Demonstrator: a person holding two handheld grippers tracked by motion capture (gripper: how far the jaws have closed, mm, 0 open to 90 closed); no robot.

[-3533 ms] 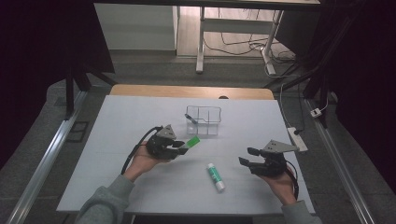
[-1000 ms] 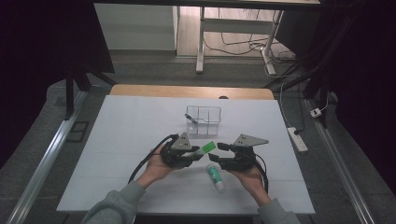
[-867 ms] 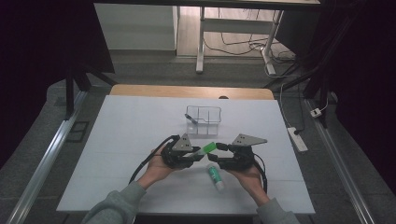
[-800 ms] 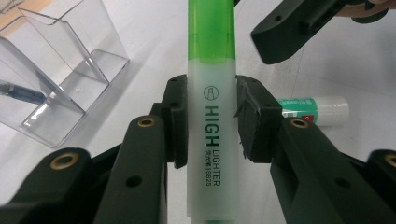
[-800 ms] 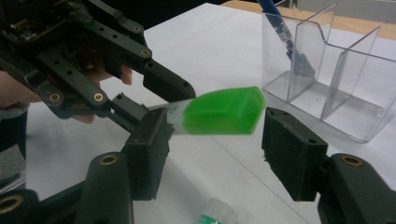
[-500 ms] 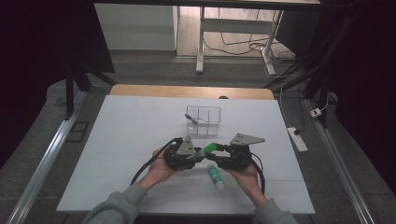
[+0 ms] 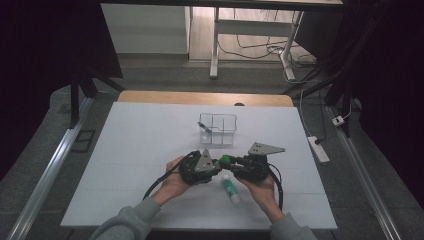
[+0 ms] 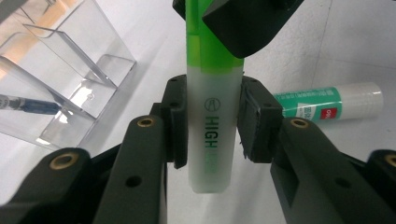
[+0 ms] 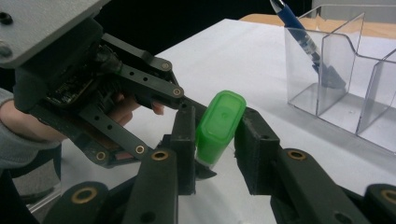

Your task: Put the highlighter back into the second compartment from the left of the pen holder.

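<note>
1. A white table [image 7: 130,150] carries the whole scene; every place below is given from the clear organiser [image 7: 218,129] standing toward its far side.
2. The organiser is a see-through box split into compartments, and a blue pen [image 9: 303,37] leans in one of its end compartments (its tip down on the floor of the box).
3. The left gripper [image 7: 216,165] sits on the near side of the organiser, its jaws pinching the pale barrel of the highlighter [image 8: 212,116]; in the left gripper view both pads press flat against the barrel's sides.
4. The right gripper [image 7: 234,164] faces it, also on the organiser's near side, its jaws around the green cap [image 9: 219,122]. They have just been closing on the cap; one pad touches it, and a narrow gap shows at the other.
5. The highlighter spans the two grippers (held clear of the table), near the organiser but not touching it.
6. A glue stick [image 7: 230,188] with a green label lies flat on the table, farther from the organiser than the grippers and just beside the right hand [image 7: 261,189].
</note>
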